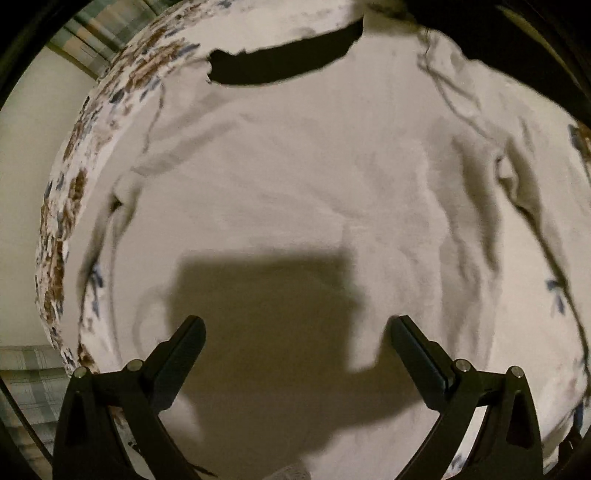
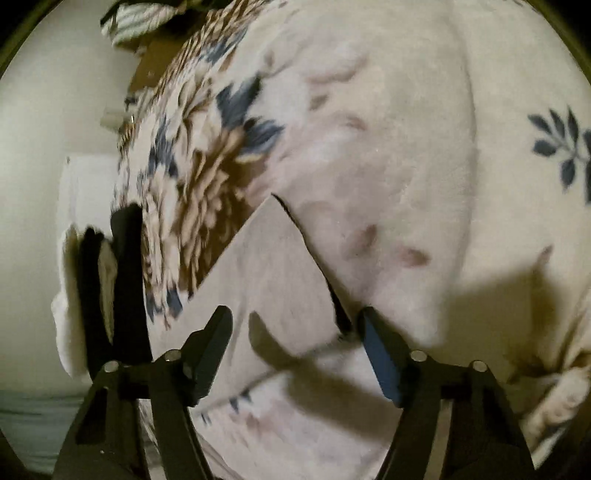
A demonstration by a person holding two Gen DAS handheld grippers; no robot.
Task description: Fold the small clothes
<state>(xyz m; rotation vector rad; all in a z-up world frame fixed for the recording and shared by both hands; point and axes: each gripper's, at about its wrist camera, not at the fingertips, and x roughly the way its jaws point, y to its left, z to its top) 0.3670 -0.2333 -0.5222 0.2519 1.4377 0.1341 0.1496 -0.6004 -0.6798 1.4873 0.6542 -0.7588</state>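
Note:
A white garment lies spread and wrinkled on a floral bedspread, with a black strip at its far edge. My left gripper hovers over the garment's near part, jaws wide apart and empty, casting a shadow on the cloth. In the right wrist view a pale, straight-edged corner of cloth lies flat on the bedspread. My right gripper straddles that corner with a finger on each side. The pads do not press it.
A small pile of black and white clothes sits at the bed's left edge. Beyond that edge are a pale floor and plaid fabric. A dark shape borders the garment at the far right.

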